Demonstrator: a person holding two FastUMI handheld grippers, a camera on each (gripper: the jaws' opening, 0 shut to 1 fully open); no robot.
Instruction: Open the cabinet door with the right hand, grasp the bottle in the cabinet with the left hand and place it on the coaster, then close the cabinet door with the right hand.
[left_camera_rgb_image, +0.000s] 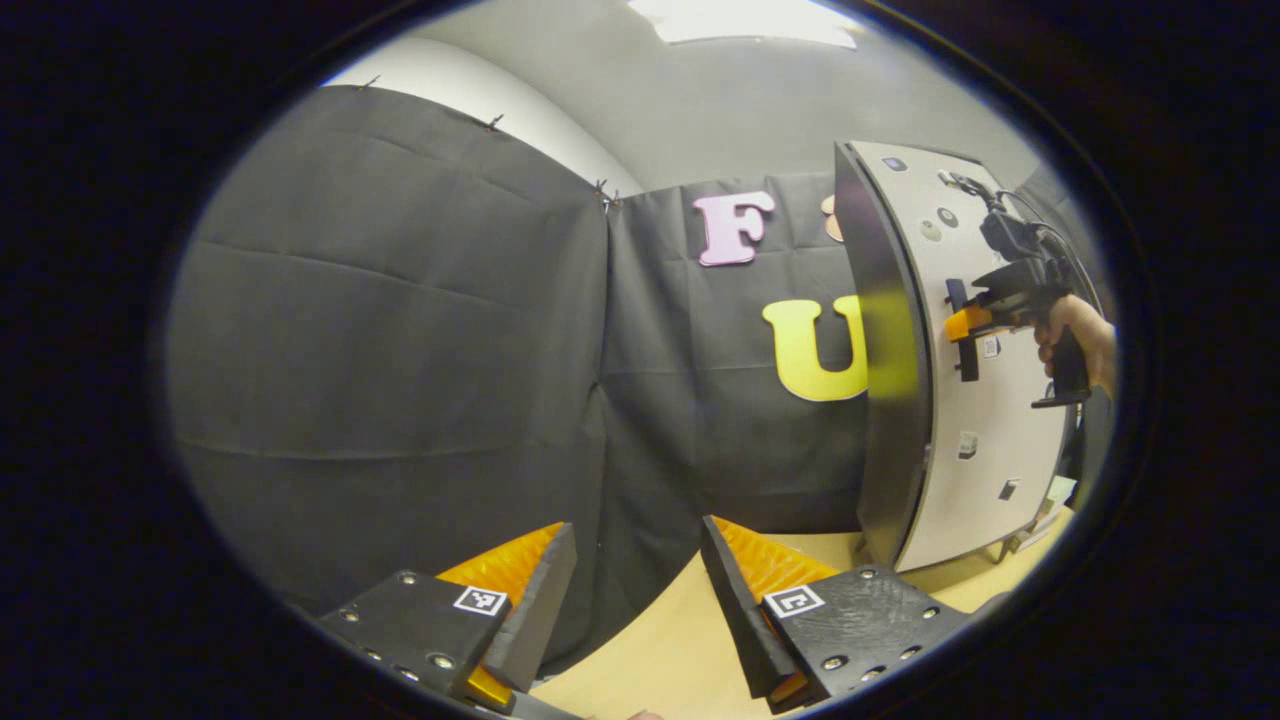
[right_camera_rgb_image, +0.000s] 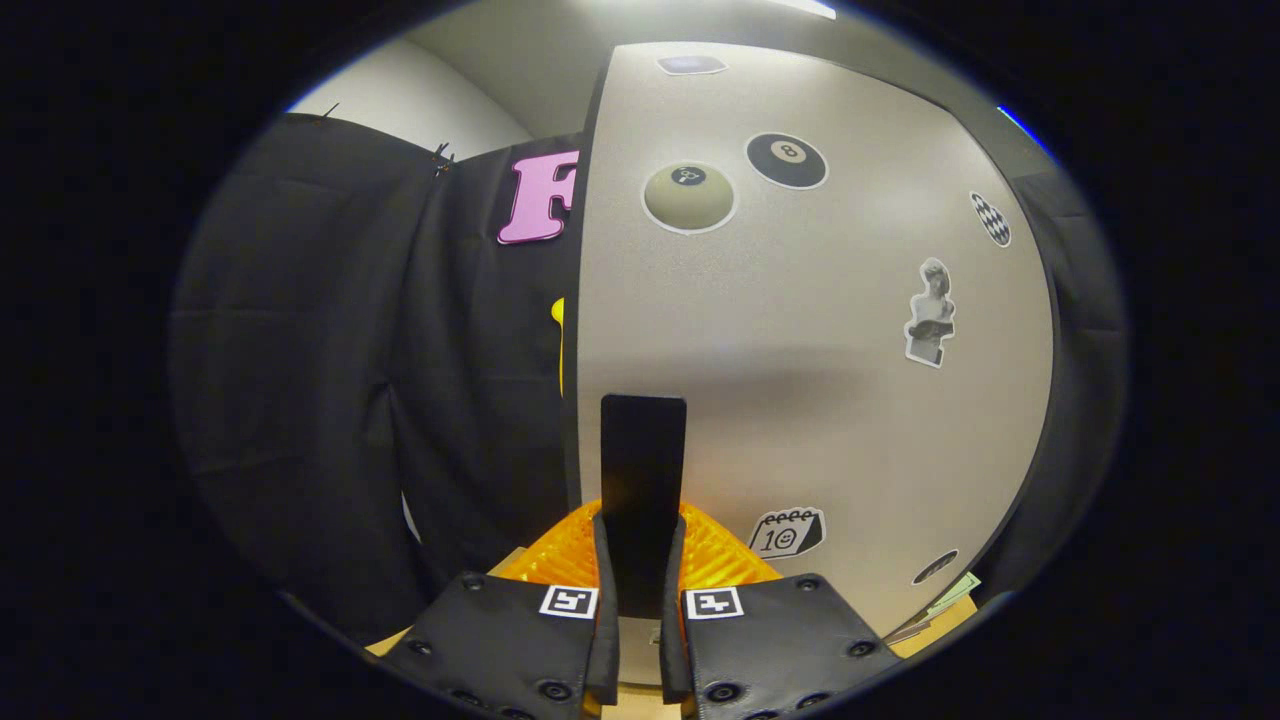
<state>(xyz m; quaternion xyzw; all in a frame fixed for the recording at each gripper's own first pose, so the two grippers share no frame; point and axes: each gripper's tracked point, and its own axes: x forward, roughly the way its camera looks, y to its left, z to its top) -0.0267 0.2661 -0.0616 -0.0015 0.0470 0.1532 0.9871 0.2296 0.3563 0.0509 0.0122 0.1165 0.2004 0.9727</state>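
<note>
**Door step in hand: right gripper clamped on the cabinet handle**

Step, as judged: first or last door move; the pictures alone do not settle opening versus closing. In the right gripper view, the right gripper (right_camera_rgb_image: 640, 600) sits at bottom centre with both fingers (right_camera_rgb_image: 745, 640) closed tight on the dark upright handle (right_camera_rgb_image: 643, 480), which rises between them against the pale cabinet door (right_camera_rgb_image: 800, 380). Stickers dot the door: two billiard balls near the top, a statue figure at right, a calendar sticker low beside the handle.

In the left gripper view, the same gripper appears at far right, held by a hand (left_camera_rgb_image: 1075, 340), on the handle at the door's front face. The door's dark edge (left_camera_rgb_image: 885, 360) faces the camera, so the door looks at least partly swung or seen side-on; cannot tell which.

The left gripper (left_camera_rgb_image: 635, 600) at bottom of its view is wide open, holding nothing, pointed at the black cloth wall (left_camera_rgb_image: 400, 330), well apart from the cabinet.

Bottle and coaster: the cabinet interior is hidden, so cannot tell where either is.

Next move, as judged: swing the door along its hinge arc keeping the grip square on the handle; the left gripper needs to turn toward the cabinet opening.

Surface: light wooden table (left_camera_rgb_image: 680, 640), bare at bottom centre, cabinet standing on it at lower right. Grey ceiling with a light panel (left_camera_rgb_image: 745, 20) at top.
</note>
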